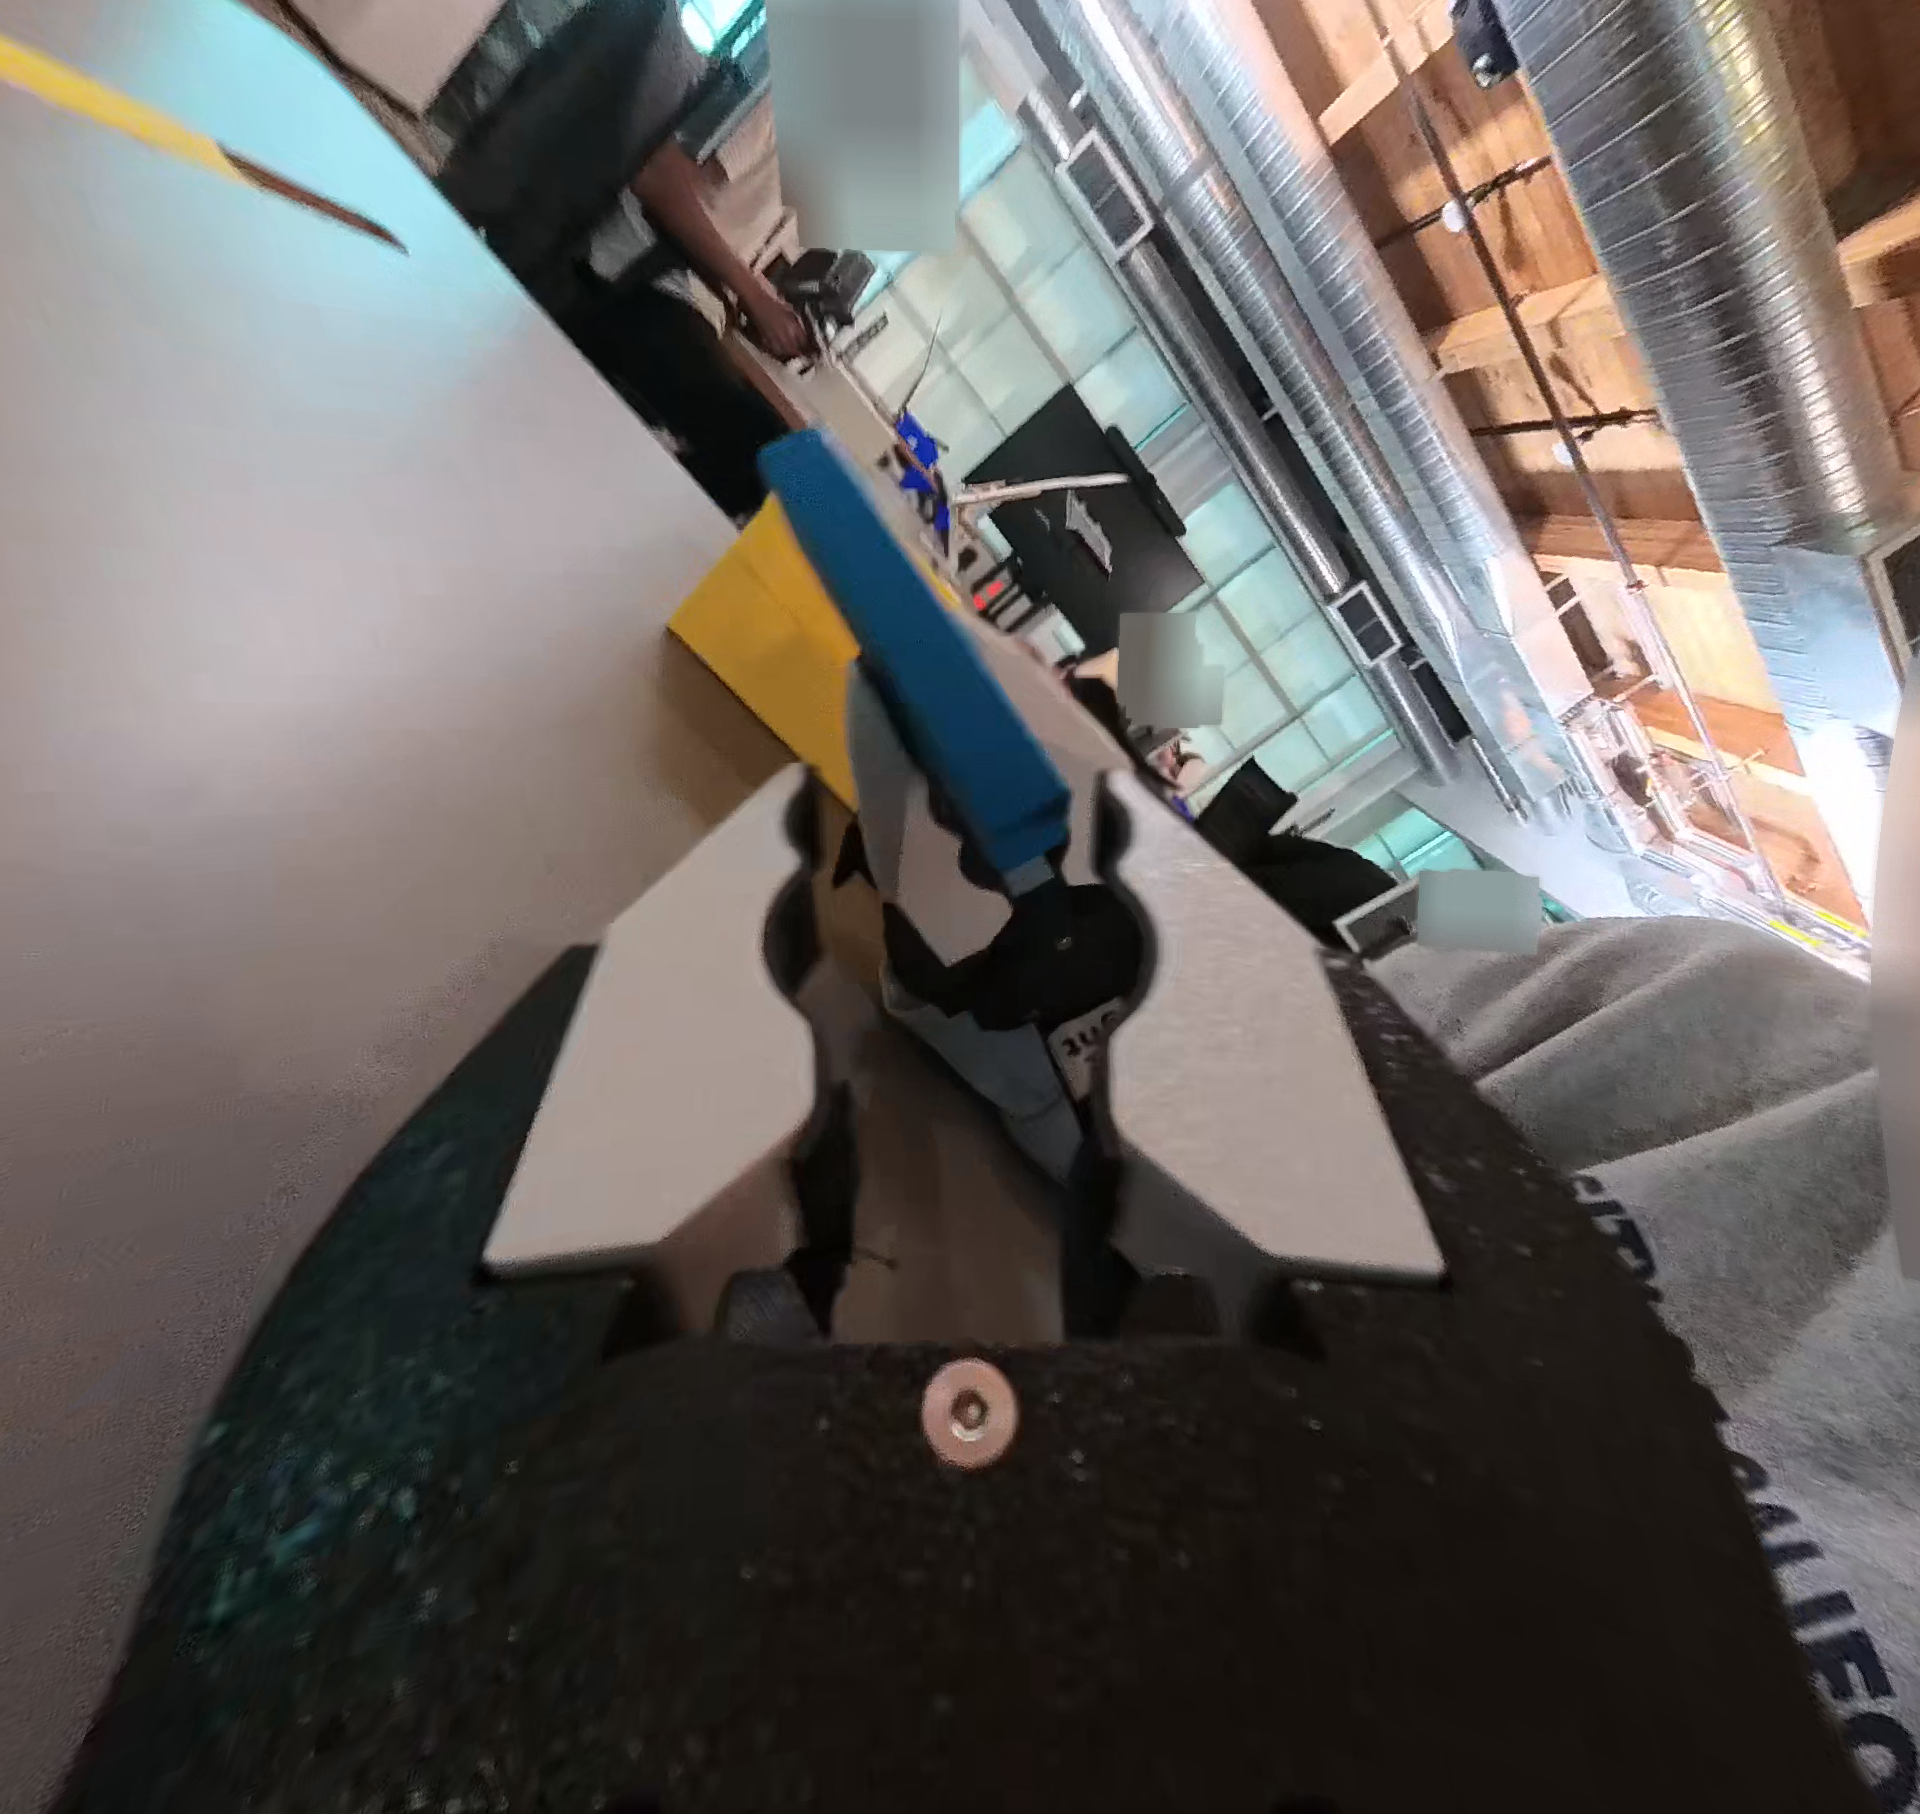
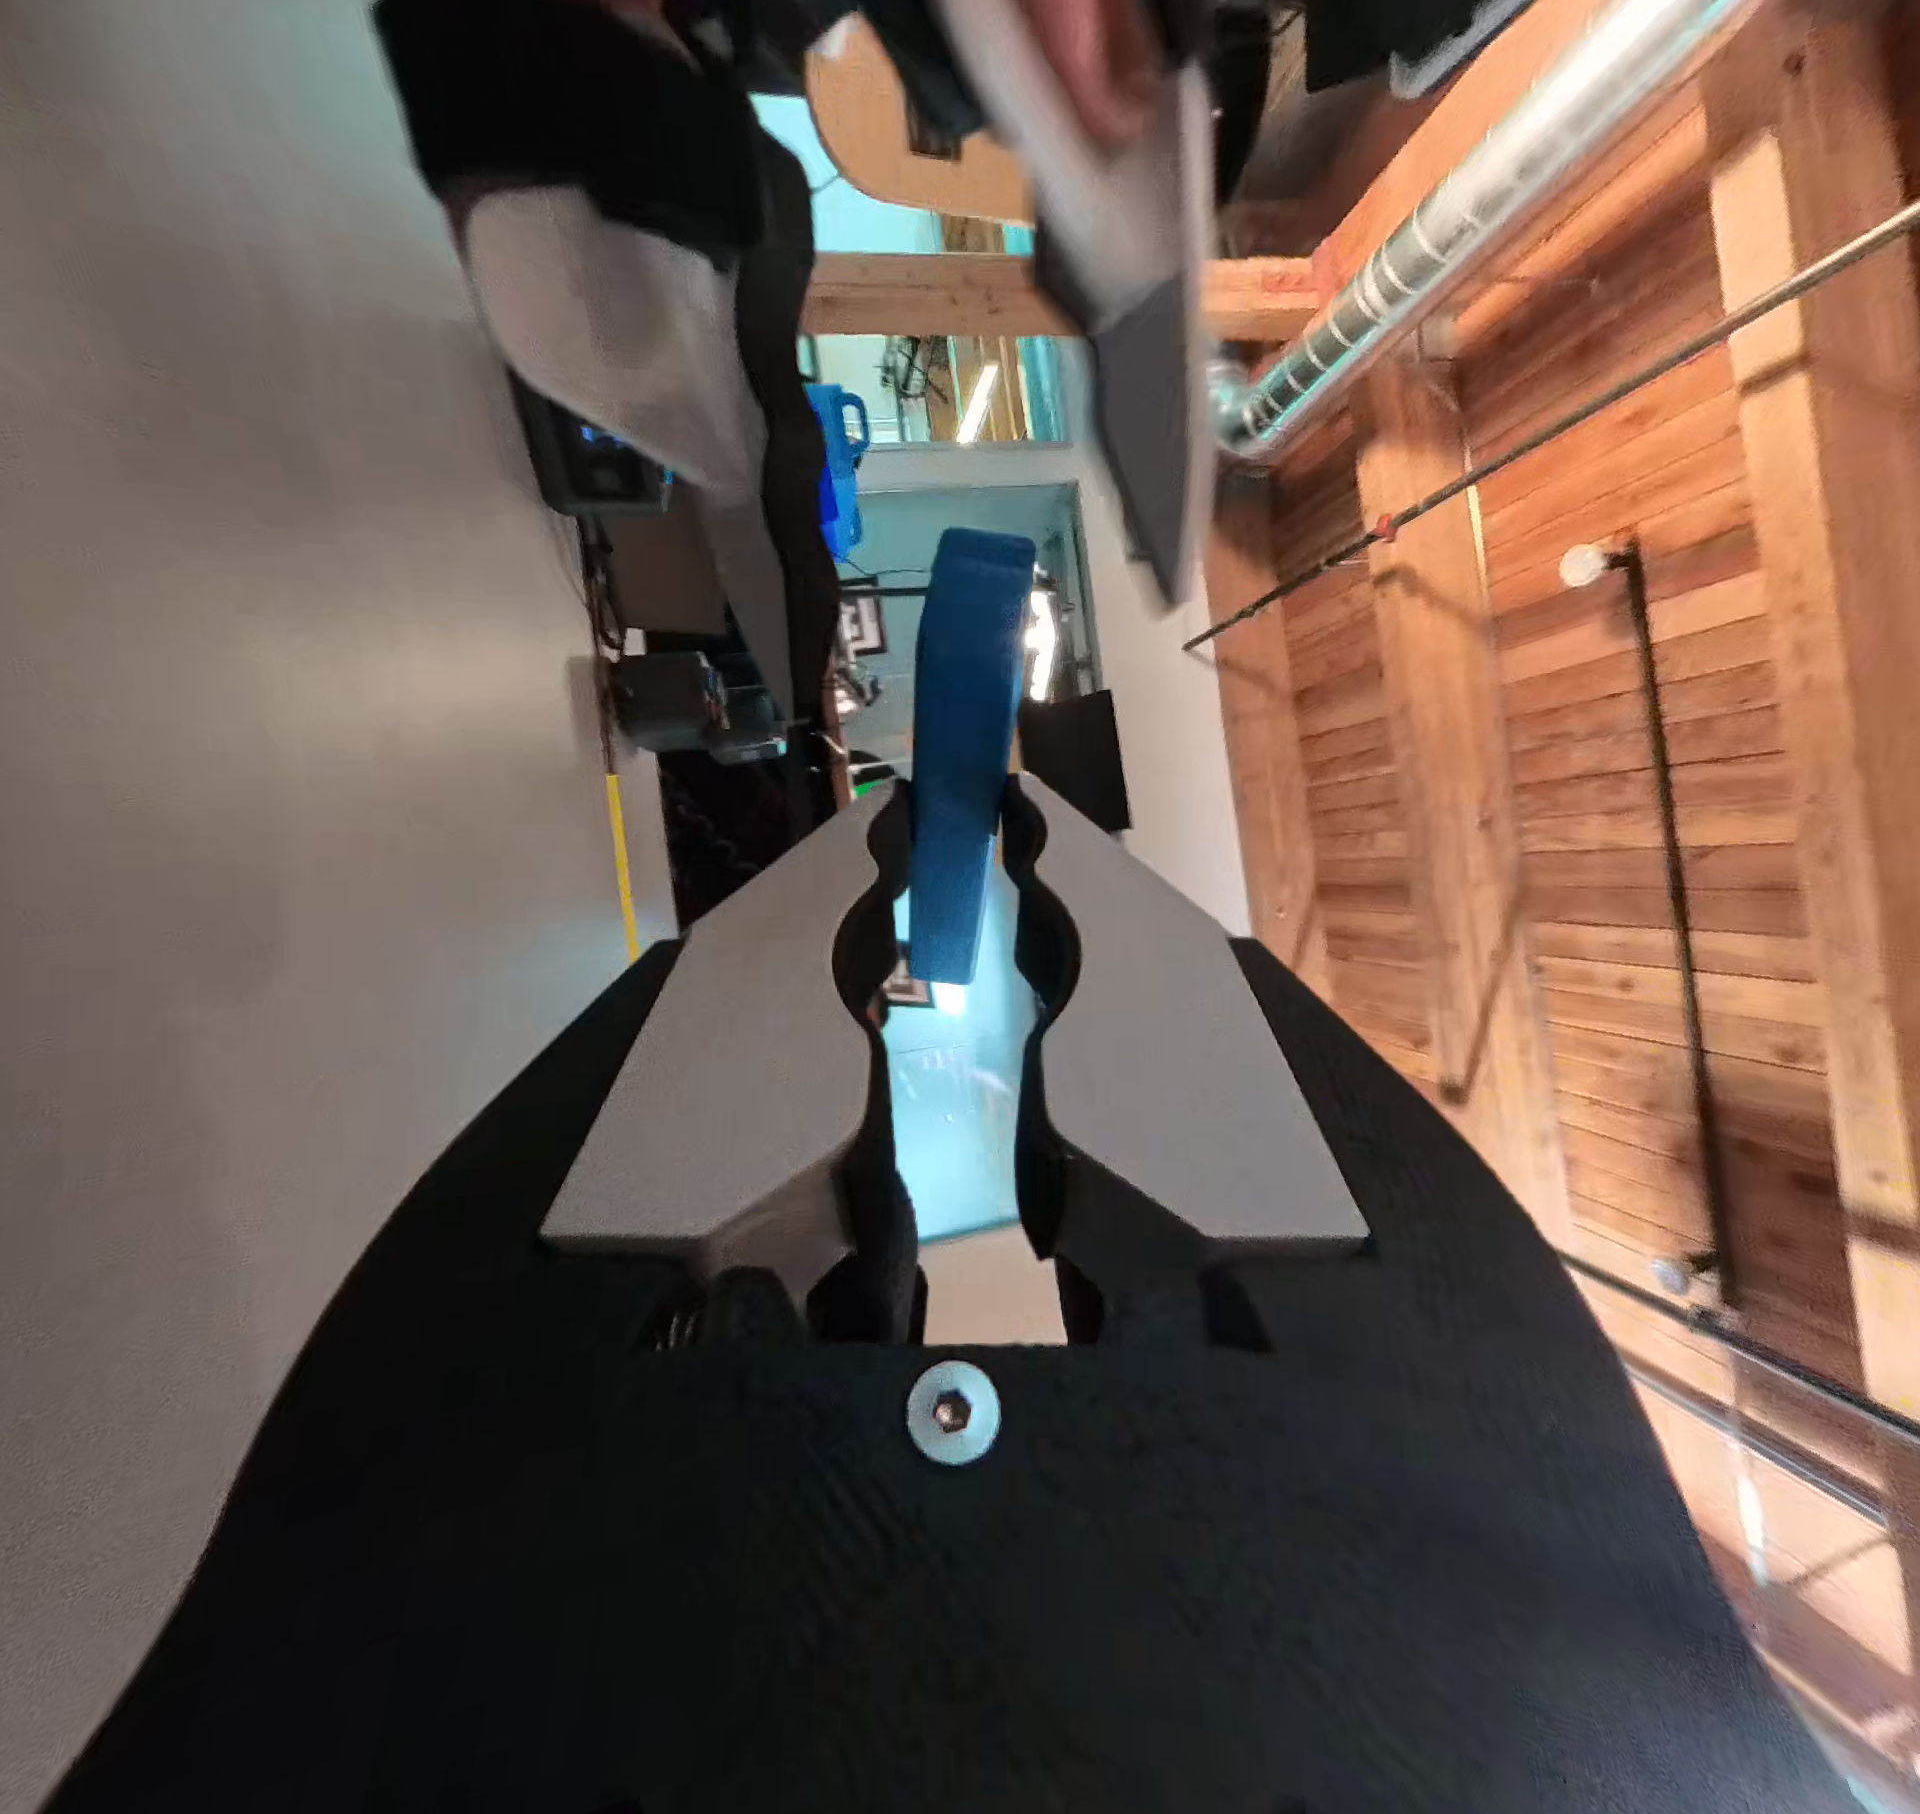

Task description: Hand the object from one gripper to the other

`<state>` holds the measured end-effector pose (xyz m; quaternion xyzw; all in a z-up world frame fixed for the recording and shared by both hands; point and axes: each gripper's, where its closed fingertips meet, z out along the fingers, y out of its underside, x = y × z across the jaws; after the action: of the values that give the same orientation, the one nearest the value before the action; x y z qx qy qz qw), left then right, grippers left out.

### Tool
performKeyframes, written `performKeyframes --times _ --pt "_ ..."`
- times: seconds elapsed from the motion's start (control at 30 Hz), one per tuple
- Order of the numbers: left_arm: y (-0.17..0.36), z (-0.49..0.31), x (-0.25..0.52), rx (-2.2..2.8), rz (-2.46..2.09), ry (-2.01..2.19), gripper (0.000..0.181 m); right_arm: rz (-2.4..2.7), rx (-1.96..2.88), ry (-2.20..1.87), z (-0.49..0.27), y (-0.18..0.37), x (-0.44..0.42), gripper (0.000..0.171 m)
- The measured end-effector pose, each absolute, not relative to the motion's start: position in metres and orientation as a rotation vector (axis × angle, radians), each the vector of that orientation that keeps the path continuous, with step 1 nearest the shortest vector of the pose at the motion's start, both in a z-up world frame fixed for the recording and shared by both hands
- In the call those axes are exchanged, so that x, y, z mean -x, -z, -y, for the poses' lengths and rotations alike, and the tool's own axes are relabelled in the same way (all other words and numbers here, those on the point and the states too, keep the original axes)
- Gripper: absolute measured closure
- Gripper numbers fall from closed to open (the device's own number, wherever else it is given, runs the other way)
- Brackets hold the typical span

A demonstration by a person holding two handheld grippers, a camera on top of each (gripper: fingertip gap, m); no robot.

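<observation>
– Blue object [image 2: 961,777], flat and thin, seen edge-on. Who has it right now?

– The right gripper [image 2: 954,803]. Its fingers are pressed onto the two broad faces near the lower end, and the rest of the strip sticks out past the tips into the air, clear of any bench.

– And the left gripper [image 1: 954,779]?

– Spread wide. In its own view the strip and the tip of the other gripper sit inside the gap, and neither finger seems to touch the blue faces yet.

– How would you expect it to handle?

– Light, I'd guess, and fairly stiff: it holds its line though it is gripped at one end only. The surface looks matt, so probably not slippery. I can't tell whether it is foam or plastic.

– Where should the left take hold?

– On the broad faces of the free stretch, beyond the right gripper's fingertips, squarely and not on the narrow edges. With the grip offset from the middle, it could swing once the right lets go.
</observation>
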<state>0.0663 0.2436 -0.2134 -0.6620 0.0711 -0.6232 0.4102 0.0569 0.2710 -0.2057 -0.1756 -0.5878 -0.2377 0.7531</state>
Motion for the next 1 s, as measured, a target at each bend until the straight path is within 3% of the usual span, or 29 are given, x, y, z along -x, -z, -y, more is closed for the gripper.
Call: performKeyframes --times 0.07,0.17,0.2,0.23,0.27,0.33,0.5,0.67,0.8,0.87,1.0 --pt "0.21 -0.238 -0.072 1.636 -0.216 1.633 0.16 1.279 0.376 0.555 -0.272 0.205 -0.057 0.156" --pt "0.215 -0.239 -0.074 1.649 -0.258 1.573 0.162 1.264 0.459 0.446 -0.273 0.206 -0.058 0.156" --pt "0.215 -0.242 -0.071 1.643 -0.277 1.498 0.164 1.242 0.562 0.297 -0.273 0.206 -0.057 0.145" --pt "0.214 -0.246 -0.066 1.628 -0.293 1.399 0.164 1.22 0.683 0.118 -0.273 0.205 -0.057 0.12" --pt "0.212 -0.252 -0.058 1.607 -0.308 1.252 0.164 1.204 0.817 -0.08 -0.273 0.206 -0.056 0.106" --pt "0.207 -0.259 -0.042 1.564 -0.408 0.872 0.164 1.132 1.045 -0.484 -0.275 0.205 -0.056 0.095" --pt "0.202 -0.266 -0.013 1.444 -0.679 -0.158 0.164 0.72 1.392 -1.657 -0.27 0.19 -0.059 0.111" --pt "0.219 -0.271 -0.012 1.205 -1.099 -1.117 0.166 0.435 1.547 -2.136 -0.278 0.201 -0.059 0.114" --pt "0.224 -0.273 -0.029 1.081 -1.231 -1.266 0.167 0.33 1.61 -2.25 -0.28 0.209 -0.059 0.121" --pt "0.225 -0.272 -0.032 1.067 -1.243 -1.264 0.166 0.307 1.615 -2.23 -0.284 0.211 -0.061 0.146" --pt "0.234 -0.271 -0.035 1.208 -1.197 -0.965 0.157 0.379 1.632 -2.097 -0.287 0.218 -0.061 0.154"
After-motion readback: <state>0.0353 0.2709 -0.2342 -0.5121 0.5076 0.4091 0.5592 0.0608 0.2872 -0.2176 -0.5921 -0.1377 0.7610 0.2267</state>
